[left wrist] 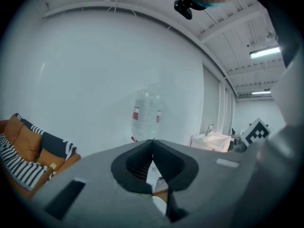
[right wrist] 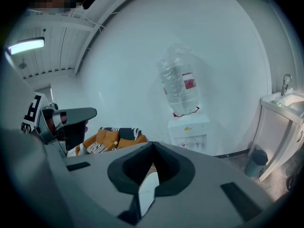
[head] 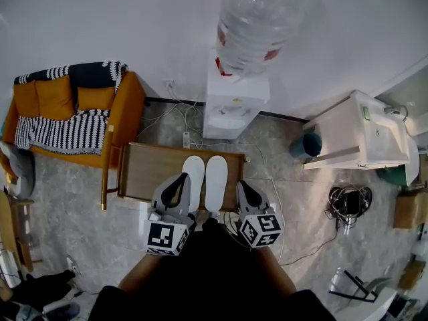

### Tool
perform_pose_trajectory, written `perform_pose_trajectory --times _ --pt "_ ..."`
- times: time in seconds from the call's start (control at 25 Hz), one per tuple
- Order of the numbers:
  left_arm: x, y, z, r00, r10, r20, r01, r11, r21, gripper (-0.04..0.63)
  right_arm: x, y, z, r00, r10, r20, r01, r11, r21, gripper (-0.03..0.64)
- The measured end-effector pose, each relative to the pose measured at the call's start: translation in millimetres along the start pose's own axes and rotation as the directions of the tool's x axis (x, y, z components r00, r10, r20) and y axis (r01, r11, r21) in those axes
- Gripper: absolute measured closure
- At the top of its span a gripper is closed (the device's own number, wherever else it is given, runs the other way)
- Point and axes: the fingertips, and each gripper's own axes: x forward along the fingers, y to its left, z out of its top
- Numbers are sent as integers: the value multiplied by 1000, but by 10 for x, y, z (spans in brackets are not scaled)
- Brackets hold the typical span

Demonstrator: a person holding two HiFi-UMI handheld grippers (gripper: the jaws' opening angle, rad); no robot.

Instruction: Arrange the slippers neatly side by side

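Two white slippers lie side by side on a low wooden table point(head: 144, 169), the left slipper point(head: 194, 178) touching or nearly touching the right slipper point(head: 216, 181), toes pointing away from me. My left gripper point(head: 182, 177) hovers over the near left side of the pair, shut and empty. My right gripper point(head: 241, 184) hovers just right of the pair, also shut with nothing in it. In the left gripper view the closed jaws point(left wrist: 152, 140) meet, with a bit of white slipper point(left wrist: 159, 206) below. The right gripper view shows closed jaws point(right wrist: 152, 144) above a slipper point(right wrist: 147, 186).
A water dispenser point(head: 234, 102) with a large bottle point(head: 257, 19) stands behind the table against the wall. An orange sofa point(head: 73, 112) with striped throws is at left. A white sink cabinet point(head: 361, 132) and a bin point(head: 309, 144) are at right. Cables point(head: 307, 239) trail across the floor.
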Motion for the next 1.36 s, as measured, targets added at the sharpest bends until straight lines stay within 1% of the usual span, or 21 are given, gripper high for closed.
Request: perform_pose_trajectory --times 0.24,0.44,0.84,1.12,1.36 --pt "-1 -1 -53 1000 -3 -17 3 1000 -1 578 -23 98 68 999 27 29 -26 999 -23 604" --pt "19 -46 -69 999 -23 -26 23 1000 12 578 -21 146 55 999 37 24 -36 998 -52 604" --pt "38 -57 -111 999 -24 -31 24 1000 2 578 -44 63 66 999 24 37 -24 999 -22 604" --pt "47 -78 -94 999 -29 -28 29 1000 7 578 -53 53 80 999 23 43 -22 999 -24 604" --pt "58 -64 -112 999 -24 -25 23 1000 -3 578 -42 56 78 999 26 45 -25 999 -23 604"
